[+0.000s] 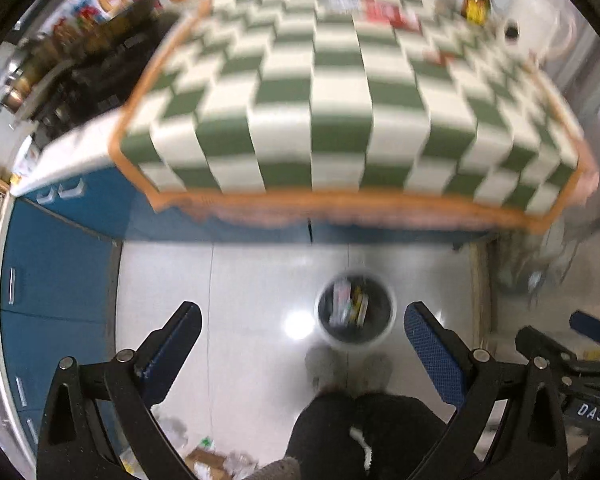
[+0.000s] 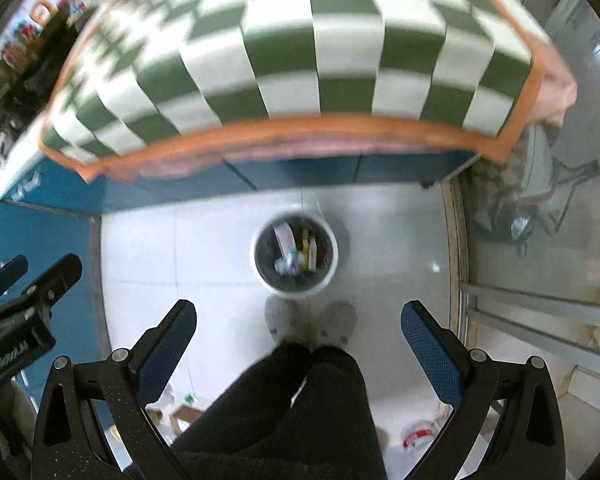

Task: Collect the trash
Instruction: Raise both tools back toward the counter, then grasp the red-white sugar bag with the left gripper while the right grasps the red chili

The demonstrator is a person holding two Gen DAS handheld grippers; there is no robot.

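Observation:
A white trash bin with a dark liner stands on the pale floor and holds several wrappers; it also shows in the right wrist view. My left gripper is open and empty, high above the floor just left of the bin. My right gripper is open and empty, above the floor near the bin. More items, among them a red packet and a bottle, lie blurred at the far end of the checkered table.
The green-and-white checkered table with an orange border stands over blue cabinets. The person's dark trousers and slippers are in front of the bin. Loose litter lies on the floor at lower left. A glass door is at right.

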